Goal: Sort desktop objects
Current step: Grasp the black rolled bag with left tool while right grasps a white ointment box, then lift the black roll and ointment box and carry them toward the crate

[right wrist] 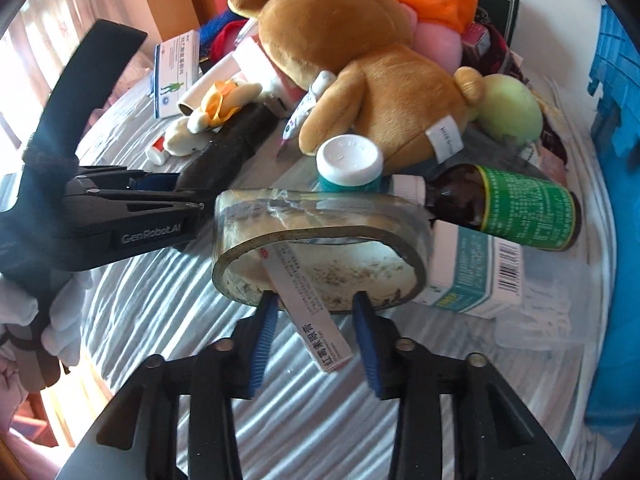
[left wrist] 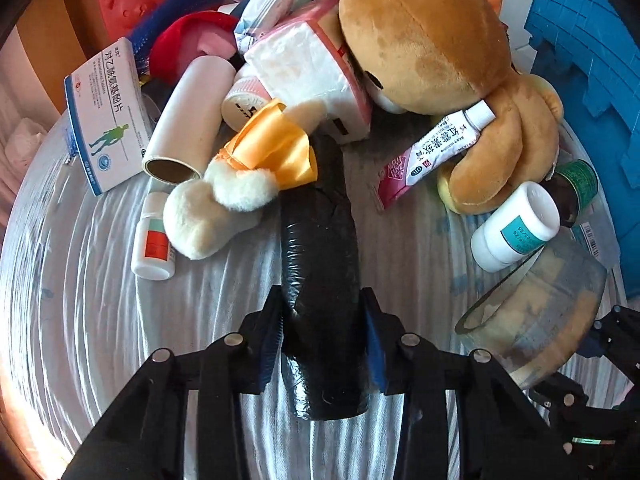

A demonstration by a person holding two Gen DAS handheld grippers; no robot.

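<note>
In the left wrist view my left gripper (left wrist: 323,322) is shut on a black plastic roll (left wrist: 320,240) that lies lengthwise on the striped cloth (left wrist: 80,300), both blue pads pressed to its sides. The right wrist view shows that roll (right wrist: 228,148) held from the left. My right gripper (right wrist: 314,320) has closed around a slim white ointment box (right wrist: 308,308). The box lies aslant between the pads, and its far end pokes through the hole of a clear tape roll (right wrist: 320,208). The tape roll (left wrist: 536,320) sits beside the right gripper's black frame.
A brown teddy bear (right wrist: 360,60) tops the pile behind, with a white pill bottle (right wrist: 348,160), a brown green-labelled bottle (right wrist: 512,208) and a teal-and-white box (right wrist: 480,280). Left lie a medicine box (left wrist: 104,120), a cardboard tube (left wrist: 188,120) and a small plush (left wrist: 208,216). A blue crate (left wrist: 580,60) stands right.
</note>
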